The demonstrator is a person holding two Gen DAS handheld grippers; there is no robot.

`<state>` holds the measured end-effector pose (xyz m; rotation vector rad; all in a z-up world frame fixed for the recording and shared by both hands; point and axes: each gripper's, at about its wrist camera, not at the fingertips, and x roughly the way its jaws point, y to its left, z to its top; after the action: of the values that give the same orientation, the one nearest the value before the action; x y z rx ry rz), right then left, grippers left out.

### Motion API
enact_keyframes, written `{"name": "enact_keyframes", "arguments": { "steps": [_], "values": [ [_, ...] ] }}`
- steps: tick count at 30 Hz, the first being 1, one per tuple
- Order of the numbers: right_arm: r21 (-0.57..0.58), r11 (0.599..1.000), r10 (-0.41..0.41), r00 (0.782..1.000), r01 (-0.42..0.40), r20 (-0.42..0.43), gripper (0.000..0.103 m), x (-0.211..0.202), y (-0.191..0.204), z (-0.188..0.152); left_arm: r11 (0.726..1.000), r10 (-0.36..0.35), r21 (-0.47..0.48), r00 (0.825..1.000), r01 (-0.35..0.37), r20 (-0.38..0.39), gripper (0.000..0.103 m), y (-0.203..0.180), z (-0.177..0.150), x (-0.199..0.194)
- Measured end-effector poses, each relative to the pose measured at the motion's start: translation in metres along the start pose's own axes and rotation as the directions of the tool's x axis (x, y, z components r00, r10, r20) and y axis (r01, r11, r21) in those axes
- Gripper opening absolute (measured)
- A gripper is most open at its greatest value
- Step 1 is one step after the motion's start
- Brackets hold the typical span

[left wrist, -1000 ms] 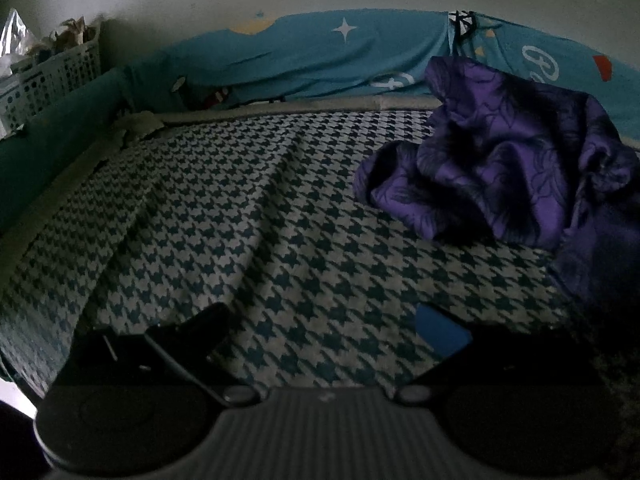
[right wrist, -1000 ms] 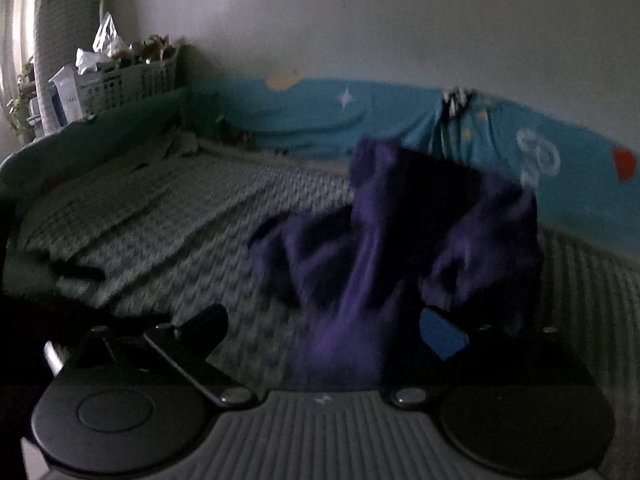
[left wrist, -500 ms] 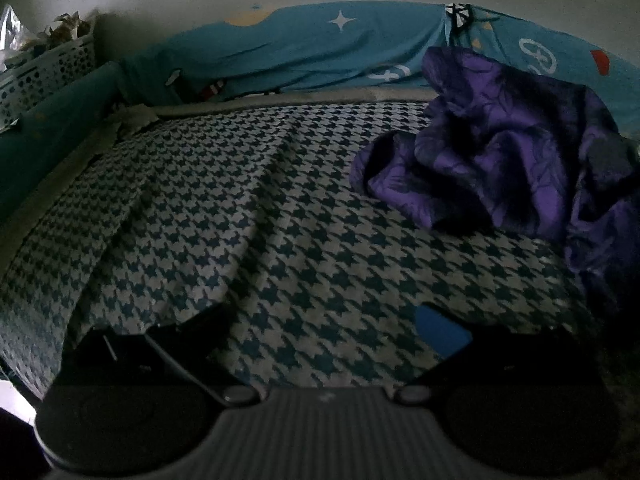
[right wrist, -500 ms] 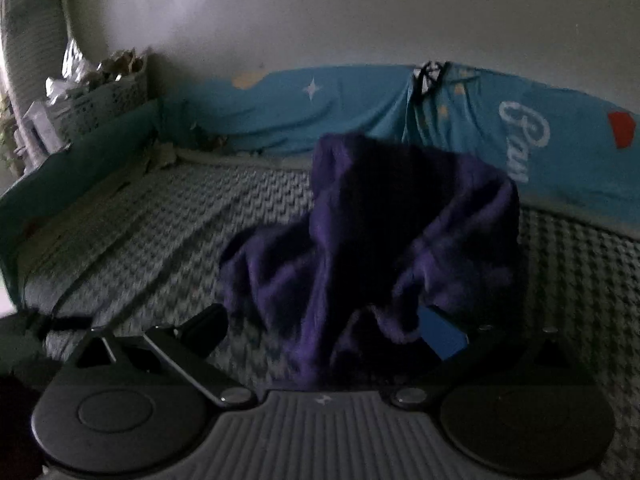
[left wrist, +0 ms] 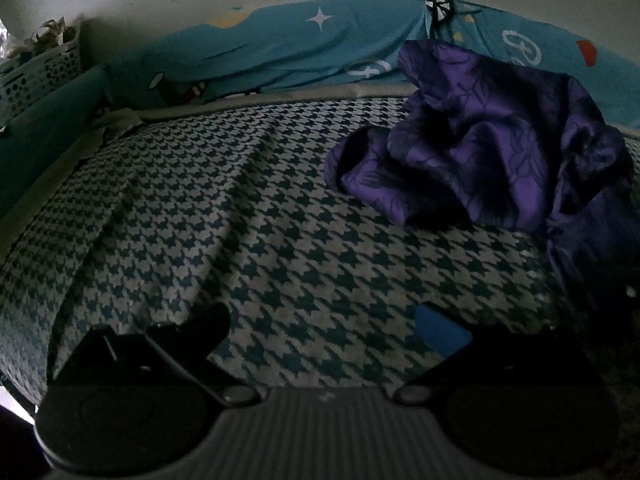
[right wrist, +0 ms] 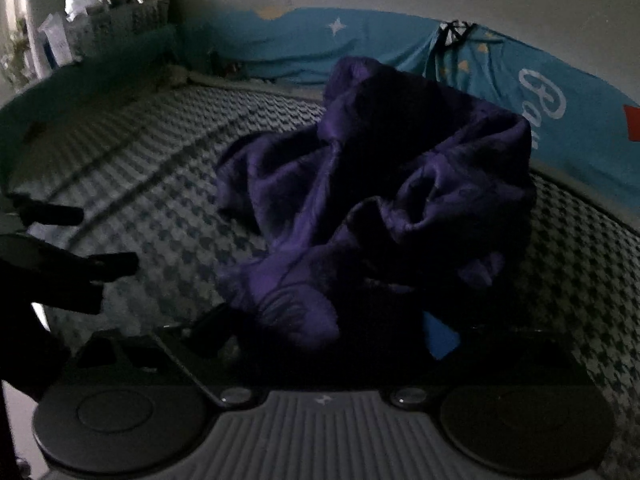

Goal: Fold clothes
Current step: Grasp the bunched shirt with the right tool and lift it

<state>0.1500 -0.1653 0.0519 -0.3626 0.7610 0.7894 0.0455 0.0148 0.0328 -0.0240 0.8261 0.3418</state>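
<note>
Purple garment [left wrist: 500, 152] cut off at the left view's right edge (near hem lost in shadow)

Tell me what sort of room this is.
Most likely a bedroom: a bed under a houndstooth cover, a blue star-print sheet along the wall, and a crumpled purple garment awaiting folding.

A bed [left wrist: 248, 216] covered in a blue-and-white houndstooth sheet, creased in long ridges, carries everything here. Toward its far right side lies a crumpled purple garment of shiny patterned cloth [left wrist: 492, 152], bunched in a heap on the sheet [right wrist: 384, 200]. Along the far edge a turquoise printed cloth with white stars [left wrist: 312, 44] drapes against the wall.
</note>
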Motion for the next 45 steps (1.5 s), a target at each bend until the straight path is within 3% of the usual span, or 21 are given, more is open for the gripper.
{"name": "enact_keyframes", "arguments": {
  "steps": [2, 8, 13, 19, 22, 24, 26, 28, 30, 32, 35, 41, 45],
  "values": [
    [0.019, 1.000, -0.016, 1.000, 0.016, -0.010, 0.056, 0.004, 0.001, 0.002, 1.000, 0.003, -0.002, 1.000, -0.003, -0.003, 0.103, 0.001, 0.000, 0.001],
    [0.080, 0.996, 0.029, 0.998, -0.033, 0.058, 0.016, 0.004, 0.001, 0.025, 1.000, 0.002, -0.024, 1.000, -0.002, -0.003, 0.103, 0.007, 0.001, -0.001],
    [0.119, 0.981, 0.121, 0.964, -0.152, 0.235, 0.013, -0.012, 0.003, 0.059, 0.999, 0.013, -0.040, 1.000, -0.013, 0.004, 0.103, 0.011, 0.001, -0.003],
    [0.167, 0.956, 0.178, 0.931, -0.240, 0.319, 0.013, 0.003, 0.009, 0.091, 0.998, 0.021, -0.053, 1.000, -0.021, -0.003, 0.103, 0.015, 0.001, 0.000],
    [0.199, 0.948, 0.189, 0.942, -0.249, 0.279, 0.016, 0.030, 0.013, 0.098, 0.998, 0.027, -0.057, 1.000, -0.027, -0.011, 0.103, 0.016, 0.002, 0.003],
    [0.218, 0.944, 0.196, 0.952, -0.248, 0.233, 0.024, 0.049, 0.014, 0.099, 0.998, 0.031, -0.057, 0.999, -0.032, -0.022, 0.103, 0.016, 0.003, 0.007],
    [0.239, 0.942, 0.193, 0.963, -0.235, 0.188, 0.050, 0.063, 0.015, 0.099, 0.998, 0.027, -0.060, 0.999, -0.029, -0.039, 0.103, 0.016, 0.002, 0.011],
    [0.252, 0.942, 0.176, 0.965, -0.223, 0.197, 0.055, 0.063, 0.015, 0.101, 0.998, 0.022, -0.063, 0.999, -0.025, -0.049, 0.103, 0.015, 0.002, 0.013],
    [0.239, 0.938, 0.191, 0.950, -0.251, 0.248, 0.063, 0.052, 0.014, 0.102, 0.998, 0.016, -0.062, 0.999, -0.019, -0.052, 0.103, 0.013, 0.003, 0.013],
    [0.239, 0.935, 0.183, 0.935, -0.261, 0.303, 0.084, 0.039, 0.011, 0.101, 0.998, 0.004, -0.064, 0.999, -0.007, -0.051, 0.103, 0.011, 0.003, 0.012],
    [0.219, 0.946, 0.152, 0.924, -0.238, 0.351, 0.089, 0.019, 0.011, 0.095, 0.998, 0.002, -0.059, 0.999, -0.004, -0.045, 0.103, 0.008, 0.004, 0.008],
    [0.182, 0.981, 0.018, 0.962, -0.070, 0.274, 0.092, 0.001, 0.016, 0.081, 0.998, 0.004, -0.059, 0.999, -0.007, -0.041, 0.103, 0.002, 0.008, 0.001],
    [0.145, 0.989, -0.040, 0.968, 0.004, 0.247, 0.092, -0.010, 0.017, 0.066, 0.998, 0.000, -0.060, 0.999, -0.003, -0.044, 0.103, -0.003, 0.009, -0.003]
  ]
}}
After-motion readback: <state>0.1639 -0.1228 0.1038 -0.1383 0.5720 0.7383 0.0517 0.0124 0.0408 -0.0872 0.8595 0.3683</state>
